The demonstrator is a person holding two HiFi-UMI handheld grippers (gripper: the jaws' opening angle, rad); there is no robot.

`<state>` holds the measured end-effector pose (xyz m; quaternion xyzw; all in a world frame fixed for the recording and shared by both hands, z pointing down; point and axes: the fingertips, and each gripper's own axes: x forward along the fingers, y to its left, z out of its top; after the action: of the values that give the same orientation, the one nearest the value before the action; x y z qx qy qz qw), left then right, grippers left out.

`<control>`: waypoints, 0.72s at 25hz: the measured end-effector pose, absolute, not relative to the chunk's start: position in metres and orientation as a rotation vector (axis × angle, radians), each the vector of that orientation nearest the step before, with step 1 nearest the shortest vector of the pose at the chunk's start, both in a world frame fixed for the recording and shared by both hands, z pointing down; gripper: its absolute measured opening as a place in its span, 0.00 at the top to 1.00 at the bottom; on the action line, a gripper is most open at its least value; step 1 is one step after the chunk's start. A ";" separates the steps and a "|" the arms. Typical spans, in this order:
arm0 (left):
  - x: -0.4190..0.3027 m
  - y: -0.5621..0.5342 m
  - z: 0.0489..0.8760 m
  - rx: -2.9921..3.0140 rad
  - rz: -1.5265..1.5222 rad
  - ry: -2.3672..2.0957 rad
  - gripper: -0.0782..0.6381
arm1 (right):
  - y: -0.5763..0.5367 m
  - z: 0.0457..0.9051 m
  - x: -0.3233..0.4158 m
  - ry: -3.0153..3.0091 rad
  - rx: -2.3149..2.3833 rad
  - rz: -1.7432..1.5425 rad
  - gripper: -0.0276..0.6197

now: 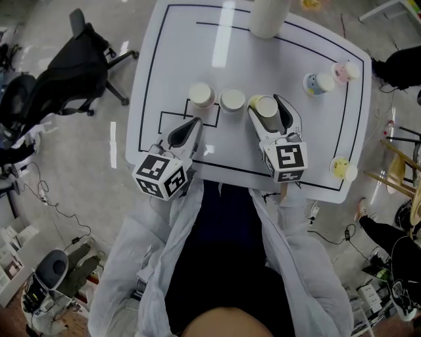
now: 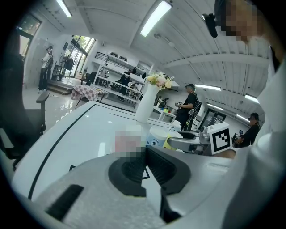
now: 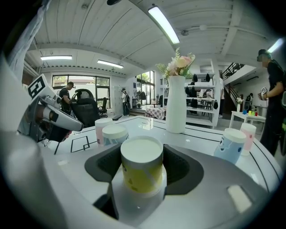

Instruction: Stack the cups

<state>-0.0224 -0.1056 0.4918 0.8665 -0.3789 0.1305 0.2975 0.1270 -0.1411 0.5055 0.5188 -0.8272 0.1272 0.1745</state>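
Right gripper (image 1: 268,110) has the yellow cup (image 3: 142,166) pinched between its jaws, mouth down and axis upright, at the near middle of the table (image 1: 164,59). The blue cup (image 1: 232,100) stands just to its left with the pink cup (image 1: 201,94) beyond, so the stacking move looks like a short one to the left. Left gripper (image 1: 189,128), jaws together on nothing, sits just short of the pink cup.

- Vase (image 1: 266,16) at the table's (image 1: 177,52) far edge.
- Left cup (image 1: 201,94) and middle cup (image 1: 232,100) side by side mid-table.
- Third cup (image 1: 266,107) just right of them, between the right tool's (image 1: 266,104) jaws.
- Left tool (image 1: 193,124) before the left cup.
- Fourth cup (image 1: 319,83) and fifth cup (image 1: 345,71) far right; lone cup (image 1: 343,169) at the near-right edge.
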 end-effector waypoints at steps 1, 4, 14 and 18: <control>-0.023 -0.105 0.491 2.304 0.347 -1.007 0.90 | -0.141 0.505 0.127 -2.342 1.476 0.360 0.50; -0.023 -0.103 0.489 2.310 0.345 -1.004 0.90 | -0.142 0.504 0.127 -2.338 1.496 0.359 0.50; -0.023 -0.094 0.471 2.358 0.320 -0.969 0.90 | -0.126 0.480 0.126 -2.354 1.565 0.366 0.37; -0.014 -0.092 0.451 2.411 0.275 -0.894 0.90 | -0.114 0.465 0.133 -2.332 1.633 0.391 0.36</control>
<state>-0.0138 -0.0917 0.4515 0.8966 -0.3323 0.1021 0.2744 0.1332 -0.1137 0.4646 0.5632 -0.8043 0.1347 0.1333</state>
